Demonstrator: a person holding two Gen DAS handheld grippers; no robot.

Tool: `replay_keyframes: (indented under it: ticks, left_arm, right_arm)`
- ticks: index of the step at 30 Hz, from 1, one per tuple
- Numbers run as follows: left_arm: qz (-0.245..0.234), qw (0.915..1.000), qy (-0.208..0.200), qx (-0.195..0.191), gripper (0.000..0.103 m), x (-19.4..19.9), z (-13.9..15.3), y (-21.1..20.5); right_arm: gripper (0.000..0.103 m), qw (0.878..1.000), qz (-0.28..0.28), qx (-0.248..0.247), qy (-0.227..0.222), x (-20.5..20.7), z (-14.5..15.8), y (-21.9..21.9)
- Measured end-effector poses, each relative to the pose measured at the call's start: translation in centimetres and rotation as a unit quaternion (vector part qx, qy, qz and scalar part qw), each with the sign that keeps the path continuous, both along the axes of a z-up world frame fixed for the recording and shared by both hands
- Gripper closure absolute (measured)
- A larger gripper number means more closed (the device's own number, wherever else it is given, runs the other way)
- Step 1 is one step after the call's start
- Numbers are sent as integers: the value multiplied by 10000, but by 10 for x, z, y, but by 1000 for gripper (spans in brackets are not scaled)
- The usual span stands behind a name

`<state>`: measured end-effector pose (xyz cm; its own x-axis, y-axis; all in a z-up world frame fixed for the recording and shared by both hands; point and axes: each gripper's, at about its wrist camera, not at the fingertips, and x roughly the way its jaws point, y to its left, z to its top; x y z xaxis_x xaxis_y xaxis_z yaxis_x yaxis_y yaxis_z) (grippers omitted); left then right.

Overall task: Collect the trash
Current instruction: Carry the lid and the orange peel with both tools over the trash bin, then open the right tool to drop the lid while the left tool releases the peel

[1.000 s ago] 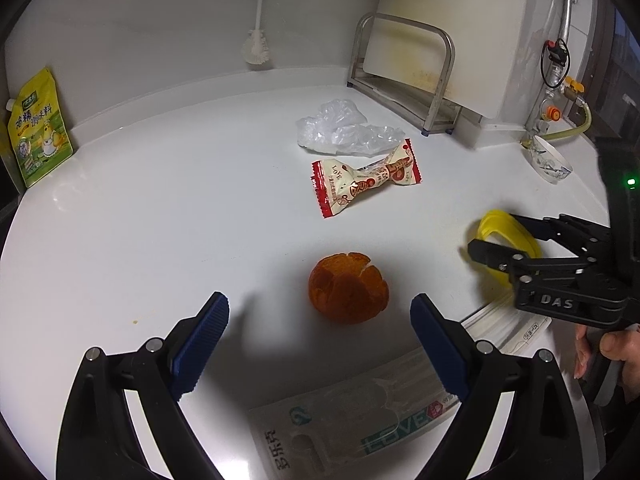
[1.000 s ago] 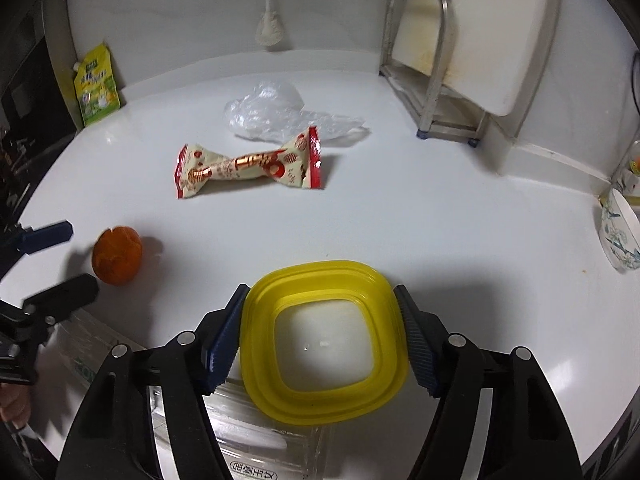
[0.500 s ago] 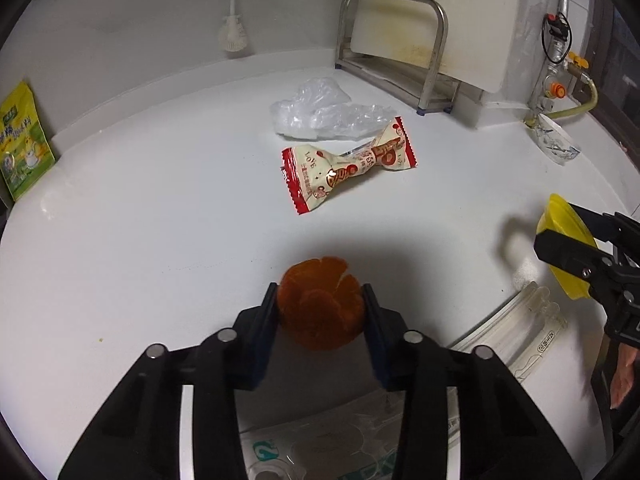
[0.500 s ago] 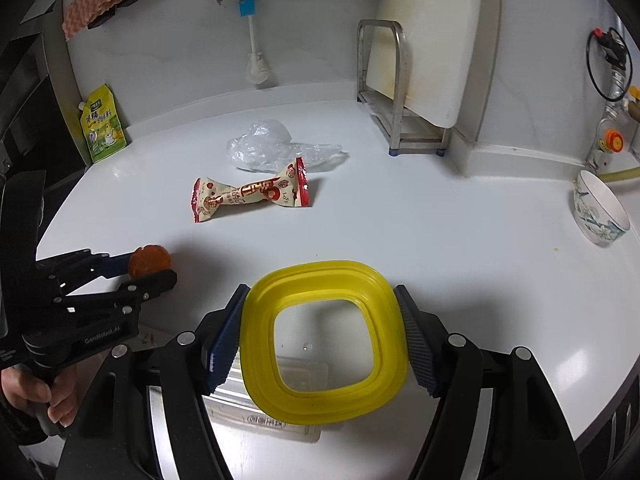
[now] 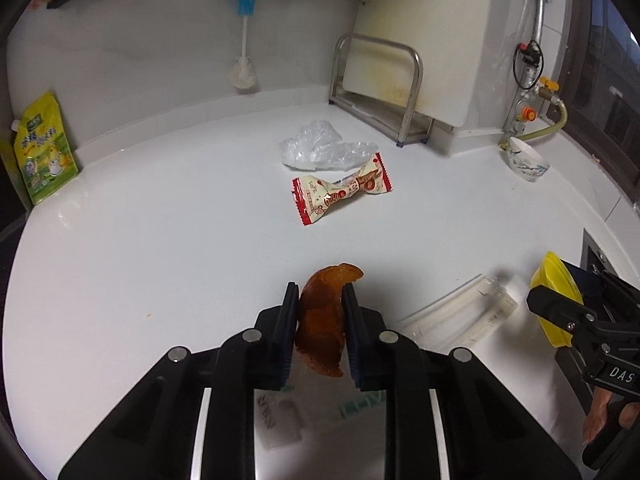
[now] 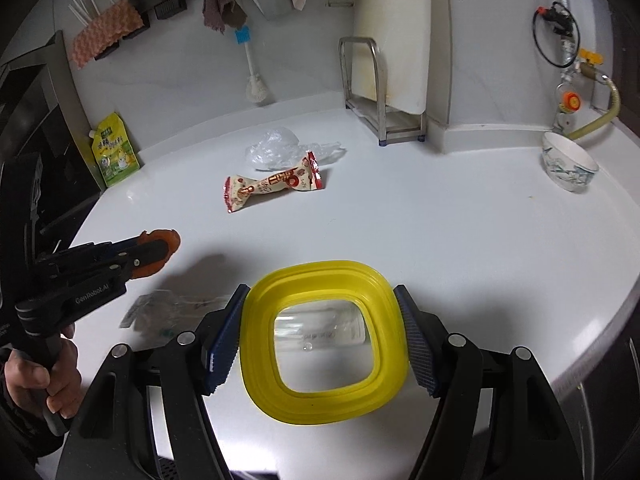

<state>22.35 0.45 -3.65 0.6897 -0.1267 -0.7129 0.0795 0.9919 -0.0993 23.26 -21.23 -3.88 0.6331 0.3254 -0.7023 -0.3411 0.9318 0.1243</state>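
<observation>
The left gripper (image 5: 320,300) is closing, its two pads pressed on an orange peel (image 5: 324,320) squashed flat between them and lifted off the white counter (image 5: 160,240); the lower end of the peel hides behind the fingers. The right gripper (image 6: 322,332) clamps a yellow-rimmed container (image 6: 324,336) by its two sides, its clear bottom showing the counter through it; its near edge is cut off by the gripper body. From the left wrist view only a yellow sliver of that container (image 5: 554,296) shows at the right edge. Under the left gripper lies a clear plastic package (image 5: 456,316), its print too blurred to read and partly covered. Farther off, a red-and-white snack wrapper (image 5: 340,192) lies touching a crumpled clear bag (image 5: 320,152). A bowl (image 5: 526,160) stands near the far right, and a green pouch (image 5: 42,152) leans on the left wall.
</observation>
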Motion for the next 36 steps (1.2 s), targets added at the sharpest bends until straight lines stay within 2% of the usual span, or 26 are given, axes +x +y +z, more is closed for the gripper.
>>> replay_keyframes:
  ticks: [6,10,19,25,36]
  left_arm:
    - [-214,9996,-194,-67,81,-53,23,3]
    - [-447,9987,-215,-149,81,-97,27,2]
    - [-1013,9946,108,-189,81,-182,2,-5]
    - [-1194,9923,215,-245,81,-218,-14,-8]
    - [-1269,9903,494,-275,81,-238,-48,-21]
  right_arm:
    - [34,9991,-273,201,-260,-67,21,-1]
    - [34,9977,-483,366,-299,-118,26,0]
    - [34,9937,-983,510,170,-216,-11,-4]
    - [34,9942,-974,385,240,-252,-30,3]
    - [34,9926,-1056,341,492,-266,-66,9]
